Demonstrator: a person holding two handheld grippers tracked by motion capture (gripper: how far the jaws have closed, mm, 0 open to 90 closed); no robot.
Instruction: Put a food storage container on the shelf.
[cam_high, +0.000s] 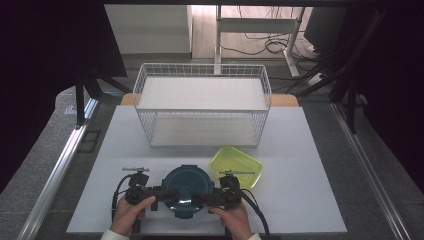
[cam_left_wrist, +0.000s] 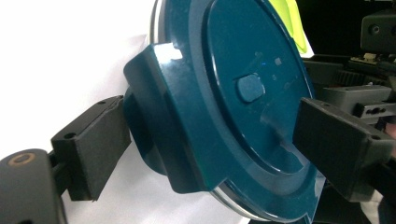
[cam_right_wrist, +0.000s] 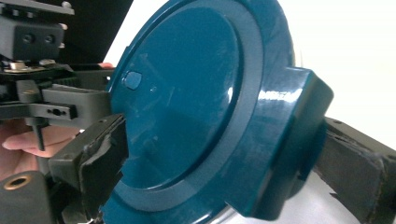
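On the white table (cam_high: 310, 165), my left hand-held gripper (cam_high: 159, 195) and right hand-held gripper (cam_high: 198, 198) each clamp the round teal lid's (cam_high: 183, 188) side latches.

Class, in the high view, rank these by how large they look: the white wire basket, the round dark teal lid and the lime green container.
1. White wire basket, largest by far.
2. Round dark teal lid.
3. Lime green container, though the right claw covers part of it and it looks close to the lid, so this last ranking is unsure.
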